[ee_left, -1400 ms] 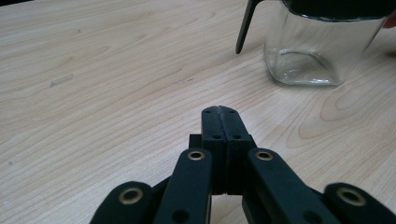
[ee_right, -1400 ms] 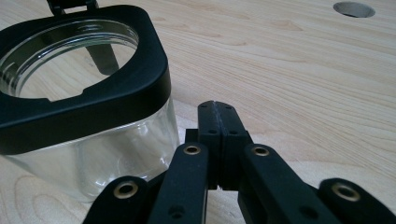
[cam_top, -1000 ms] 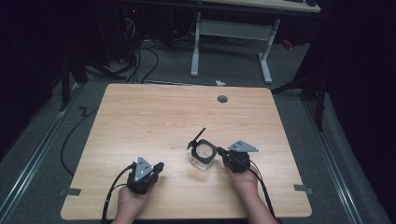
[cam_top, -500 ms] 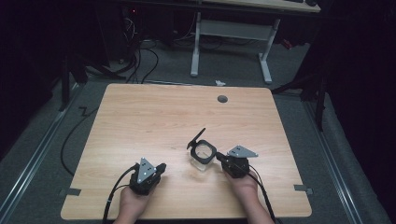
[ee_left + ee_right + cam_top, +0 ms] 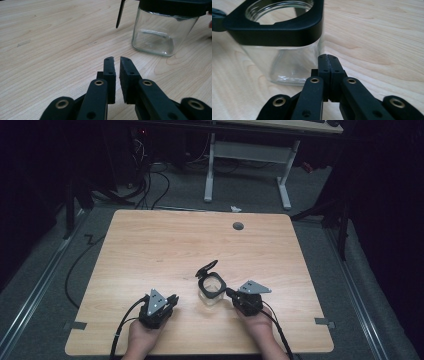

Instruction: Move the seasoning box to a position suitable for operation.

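Observation:
A clear square glass jar (image 5: 211, 289) with a black collar and a black flip lid (image 5: 207, 268) standing open sits on the wooden table (image 5: 165, 245), near the front middle. My right gripper (image 5: 229, 293) is just right of the jar, its tips at the jar's side. In the right gripper view its jaws are pressed together, empty, right beside the jar's glass wall (image 5: 287, 62). My left gripper (image 5: 173, 299) rests to the jar's left, apart from it. In the left gripper view its jaws (image 5: 117, 60) stand almost together with a thin gap, nothing between them, and the jar (image 5: 160, 32) is ahead to the right.
A round cable hole (image 5: 238, 226) is near the table's far edge. Beyond the table stand a white desk frame (image 5: 247, 155) and floor cables (image 5: 150, 180). A strip of tape (image 5: 75, 325) marks the front left edge. Bare wood spreads across the left and far half.
My right gripper has drawn slightly nearer to the person and closer to the jar's side. The jar has shifted a little left. The left gripper has barely moved.

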`<action>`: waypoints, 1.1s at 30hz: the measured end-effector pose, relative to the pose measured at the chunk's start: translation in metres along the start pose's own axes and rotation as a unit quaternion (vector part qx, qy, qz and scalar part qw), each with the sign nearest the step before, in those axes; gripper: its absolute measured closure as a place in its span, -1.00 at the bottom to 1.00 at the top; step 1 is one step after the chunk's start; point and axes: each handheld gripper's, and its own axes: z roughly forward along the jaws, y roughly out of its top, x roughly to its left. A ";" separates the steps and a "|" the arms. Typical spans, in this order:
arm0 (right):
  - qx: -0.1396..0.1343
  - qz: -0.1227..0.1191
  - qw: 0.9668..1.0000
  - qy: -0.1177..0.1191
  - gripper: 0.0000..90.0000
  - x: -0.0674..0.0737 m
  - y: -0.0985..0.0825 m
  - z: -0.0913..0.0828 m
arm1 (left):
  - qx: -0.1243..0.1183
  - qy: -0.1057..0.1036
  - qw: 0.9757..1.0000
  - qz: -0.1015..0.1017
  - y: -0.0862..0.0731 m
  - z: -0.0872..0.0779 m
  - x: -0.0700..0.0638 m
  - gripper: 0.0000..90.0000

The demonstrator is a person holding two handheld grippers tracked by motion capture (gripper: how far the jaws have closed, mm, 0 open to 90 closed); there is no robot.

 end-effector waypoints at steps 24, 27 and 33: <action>-0.027 -0.009 1.000 0.011 0.97 0.025 -0.010 -0.019 | 0.030 -0.027 0.999 0.005 -0.011 0.010 -0.024 0.92; -0.036 0.001 0.999 0.007 0.97 0.021 -0.013 -0.027 | 0.035 -0.036 0.999 0.007 -0.014 0.012 -0.031 0.93; -0.044 0.011 0.999 0.007 0.97 0.017 -0.015 -0.032 | 0.041 -0.047 0.998 0.006 -0.017 0.014 -0.036 0.90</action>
